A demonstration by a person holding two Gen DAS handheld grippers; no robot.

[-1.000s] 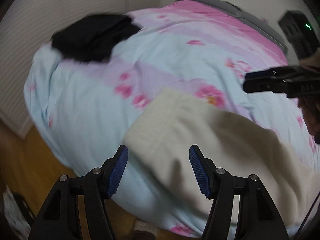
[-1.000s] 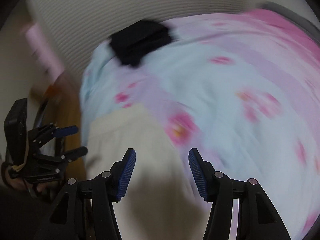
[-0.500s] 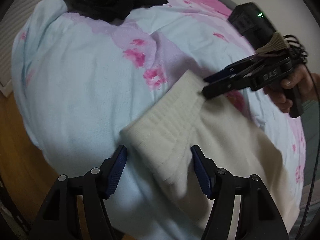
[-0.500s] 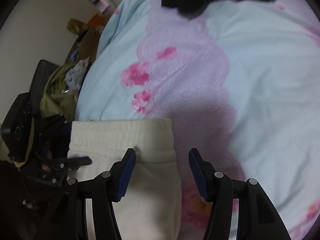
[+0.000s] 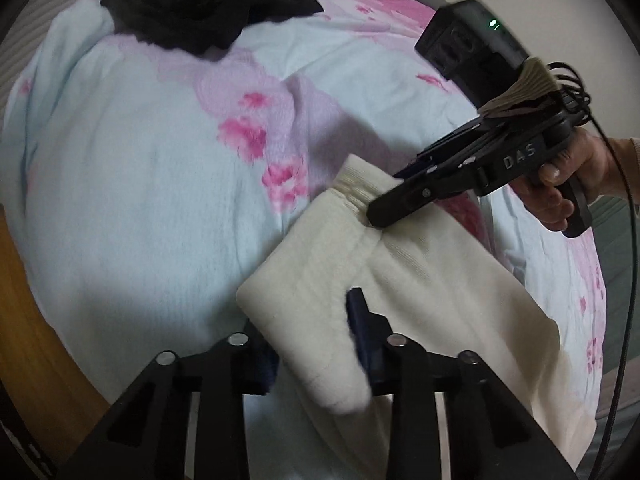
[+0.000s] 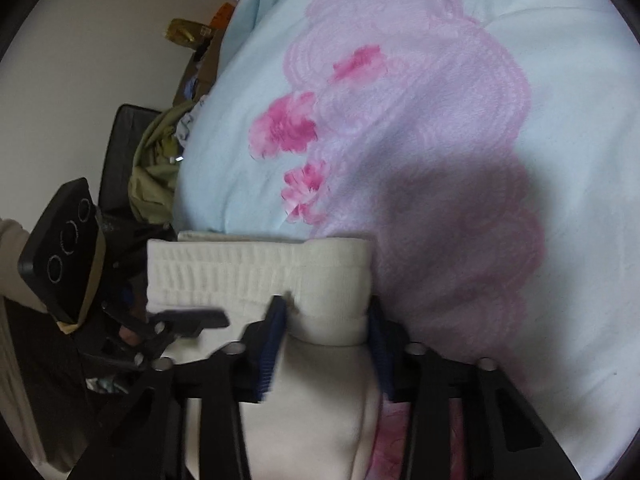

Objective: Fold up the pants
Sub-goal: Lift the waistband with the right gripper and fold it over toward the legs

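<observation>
Floral blue-pink quilt (image 5: 132, 184), black garment (image 5: 208, 4) on it, olive clothes (image 6: 154, 168) beside.

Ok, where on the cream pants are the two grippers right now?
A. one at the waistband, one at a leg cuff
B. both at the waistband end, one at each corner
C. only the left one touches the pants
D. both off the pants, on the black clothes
B: the left gripper grips one waistband corner of the cream pants, and the right gripper closes on the other corner.
</observation>
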